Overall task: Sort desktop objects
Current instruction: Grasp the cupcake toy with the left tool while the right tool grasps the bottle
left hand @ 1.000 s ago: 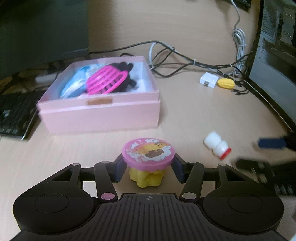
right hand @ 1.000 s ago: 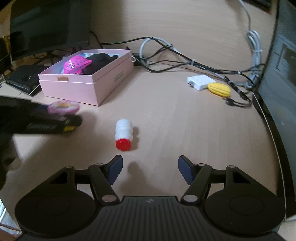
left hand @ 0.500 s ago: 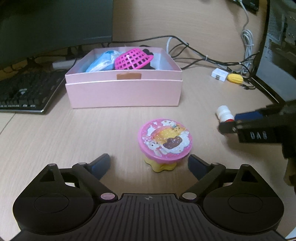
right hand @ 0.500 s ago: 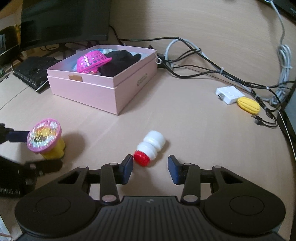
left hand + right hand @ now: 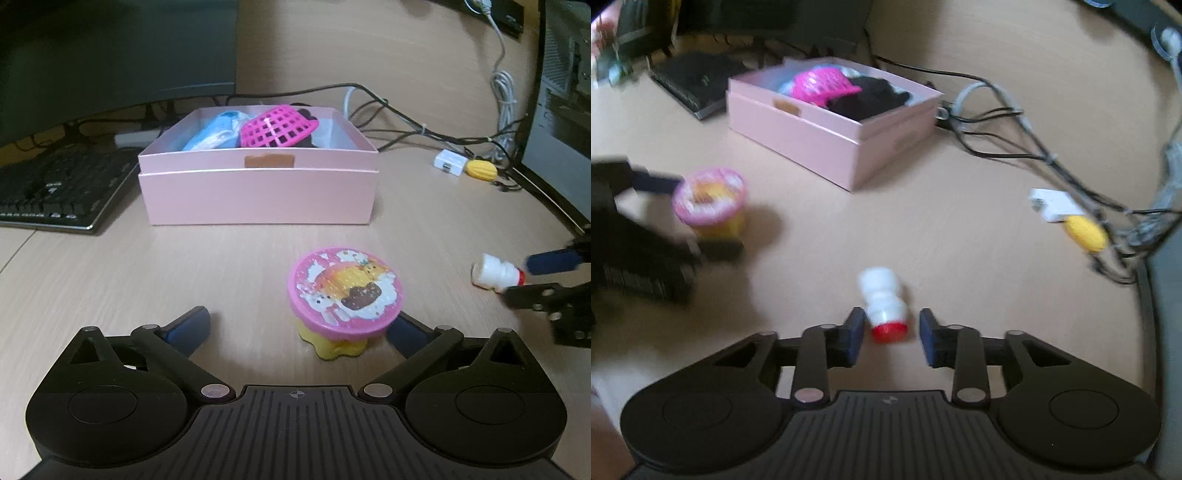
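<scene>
A pink-lidded yellow toy cup (image 5: 344, 300) stands upright on the desk between the open fingers of my left gripper (image 5: 297, 326), close to the right finger. It also shows in the right wrist view (image 5: 711, 204). A small white bottle with a red cap (image 5: 884, 306) lies on its side on the desk, its cap end between the fingers of my right gripper (image 5: 891, 338). The jaws stand open, a gap on each side of the bottle. The bottle also shows in the left wrist view (image 5: 495, 275). A pink box (image 5: 258, 195) behind holds a pink basket (image 5: 277, 127).
A black keyboard (image 5: 55, 184) lies left of the box. Cables (image 5: 424, 125), a white adapter (image 5: 448, 163) and a yellow object (image 5: 480, 170) sit at the back right. A monitor (image 5: 110, 51) stands behind the box, a dark edge (image 5: 554, 184) on the right.
My left gripper opened and let go of the toy cup, then pulled back. My right gripper moved forward so that the bottle's cap end lies between its fingers, which have narrowed.
</scene>
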